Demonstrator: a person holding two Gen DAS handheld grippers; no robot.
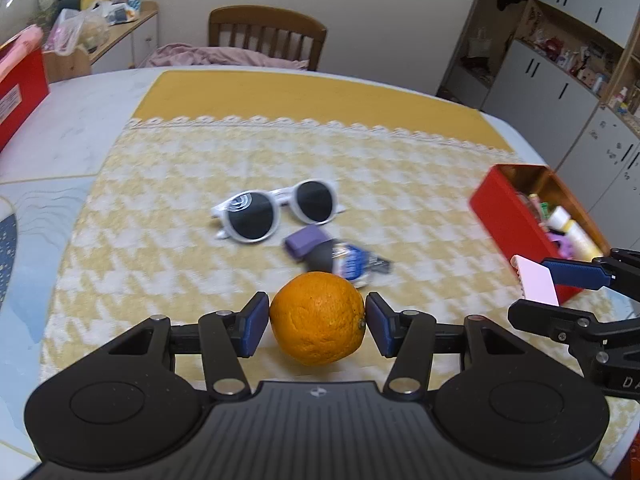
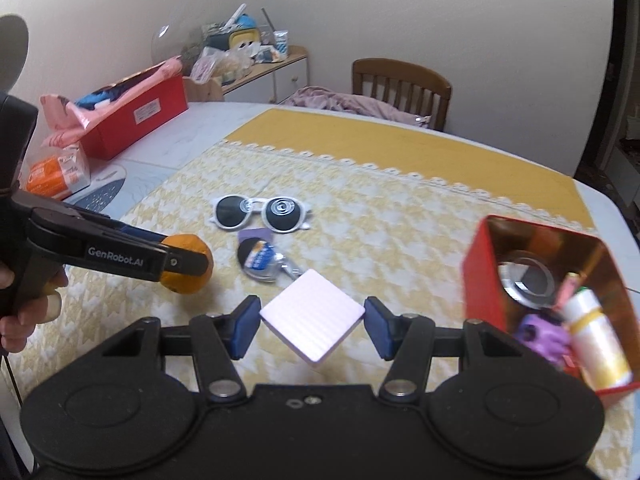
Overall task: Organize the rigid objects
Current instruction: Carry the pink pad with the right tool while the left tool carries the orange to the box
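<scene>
Right gripper (image 2: 312,328) clamped corner-to-corner on flat pale-pink ribbed square card (image 2: 313,322); open red metal tin (image 2: 478,276) lies just right of fingers, nearer this hand; left gripper (image 1: 317,324) clamped on round orange fruit (image 1: 317,317), farther from tin, above yellow houndstooth cloth (image 1: 168,184).

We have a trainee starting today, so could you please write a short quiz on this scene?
1. True or false: the left gripper holds the sunglasses.
2. What does the right gripper hold?
A) orange
B) pink card
C) sunglasses
3. Fill in: the open red box lies to the ____ of the sunglasses in both views.

Key: 1 false, it holds the orange; 2 B; 3 right.
</scene>
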